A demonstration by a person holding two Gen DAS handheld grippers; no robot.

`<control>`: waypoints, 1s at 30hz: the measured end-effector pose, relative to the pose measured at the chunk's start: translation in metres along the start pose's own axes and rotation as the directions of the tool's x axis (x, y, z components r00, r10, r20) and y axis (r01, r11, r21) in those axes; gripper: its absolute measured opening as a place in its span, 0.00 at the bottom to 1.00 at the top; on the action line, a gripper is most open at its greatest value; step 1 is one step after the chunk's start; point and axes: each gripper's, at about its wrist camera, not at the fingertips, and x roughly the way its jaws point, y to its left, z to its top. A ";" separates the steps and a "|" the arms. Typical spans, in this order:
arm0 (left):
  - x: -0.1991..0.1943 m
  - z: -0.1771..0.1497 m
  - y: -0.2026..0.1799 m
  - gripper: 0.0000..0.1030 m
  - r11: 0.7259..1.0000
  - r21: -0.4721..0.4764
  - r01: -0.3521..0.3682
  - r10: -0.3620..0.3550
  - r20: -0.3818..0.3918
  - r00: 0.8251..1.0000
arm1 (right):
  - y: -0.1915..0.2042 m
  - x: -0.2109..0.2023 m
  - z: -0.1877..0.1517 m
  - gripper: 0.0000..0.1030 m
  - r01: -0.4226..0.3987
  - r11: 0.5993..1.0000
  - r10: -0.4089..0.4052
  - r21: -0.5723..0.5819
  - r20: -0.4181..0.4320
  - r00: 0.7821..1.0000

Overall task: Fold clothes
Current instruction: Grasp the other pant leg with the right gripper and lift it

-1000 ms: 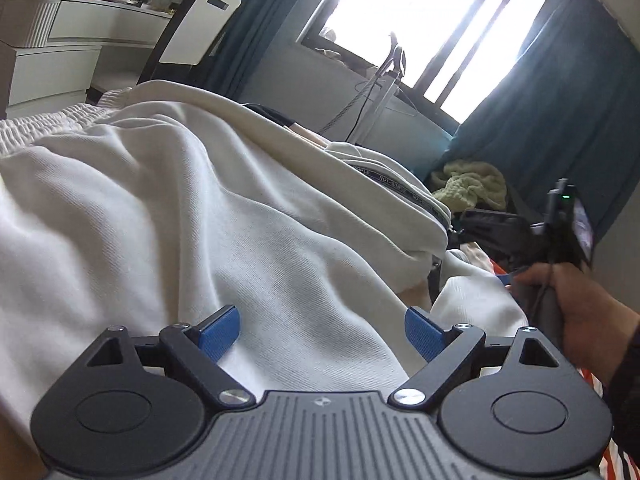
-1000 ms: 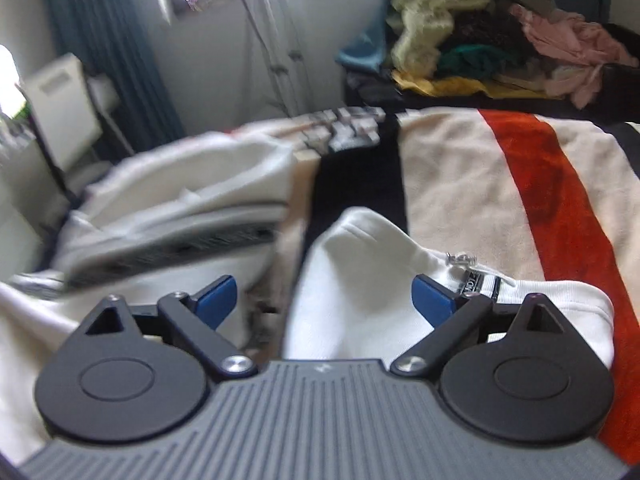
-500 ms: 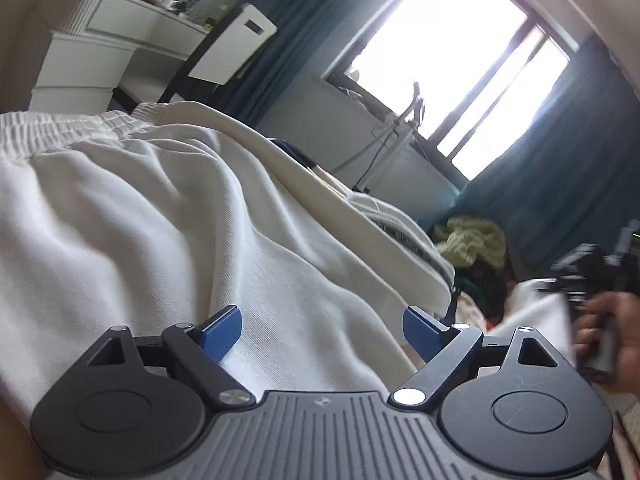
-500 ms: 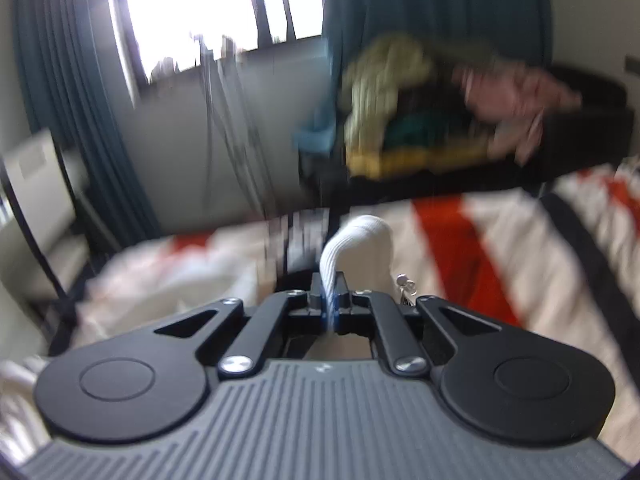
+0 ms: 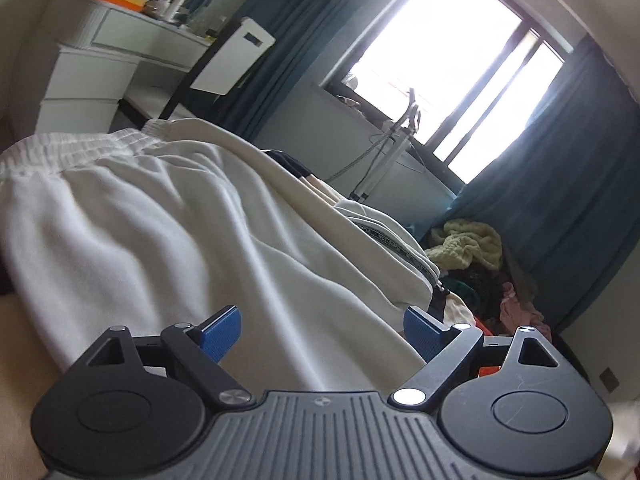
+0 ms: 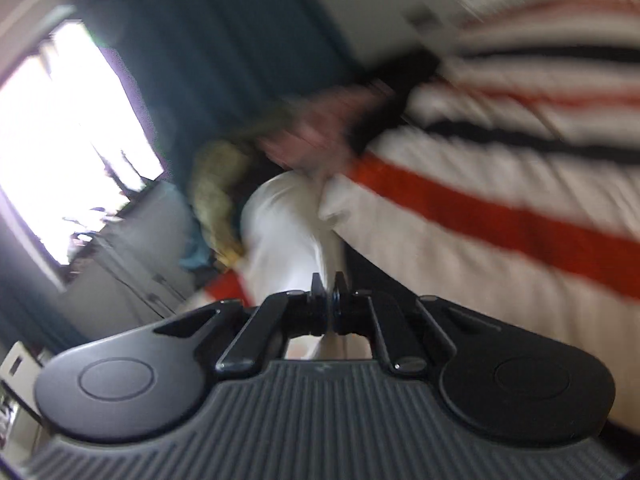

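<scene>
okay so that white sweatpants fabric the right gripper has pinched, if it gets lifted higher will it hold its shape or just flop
The white knit sweatpants fabric will probably flop: it already hangs in a soft drooping fold from the shut right gripper. It likely drags the rest along, since the creased bulk lies before the open left gripper.

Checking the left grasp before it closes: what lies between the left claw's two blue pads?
In the left wrist view, the white garment fills the gap between the open left claw's blue pads; nothing else lies there.
</scene>
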 end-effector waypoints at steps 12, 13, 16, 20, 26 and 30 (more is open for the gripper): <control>-0.044 -0.009 -0.014 0.88 0.993 0.059 -0.098 0.099 -0.022 0.995 | -0.131 0.003 -0.037 0.11 0.119 0.920 0.012 0.375 -0.328 0.945; -0.044 -0.009 -0.011 0.88 0.994 0.045 -0.101 0.103 -0.046 0.994 | -0.134 0.004 -0.039 0.12 0.126 0.903 0.022 0.411 -0.338 0.941; -0.045 -0.012 0.000 0.88 0.994 -0.001 -0.111 0.110 -0.114 0.987 | -0.144 0.007 -0.046 0.21 0.151 0.844 0.056 0.516 -0.363 0.930; -0.046 -0.016 0.012 0.88 0.995 -0.022 -0.097 0.090 -0.213 0.973 | -0.162 0.007 -0.053 0.41 0.160 0.770 0.069 0.618 -0.330 0.942; -0.037 0.002 0.022 0.88 0.988 -0.033 -0.152 0.136 -0.292 0.947 | -0.167 0.007 -0.054 0.73 0.114 0.730 0.103 0.674 -0.273 0.957; -0.035 0.025 0.046 0.89 0.973 -0.133 -0.187 0.133 -0.337 0.932 | -0.171 0.007 -0.055 0.84 0.082 0.703 0.123 0.707 -0.234 0.964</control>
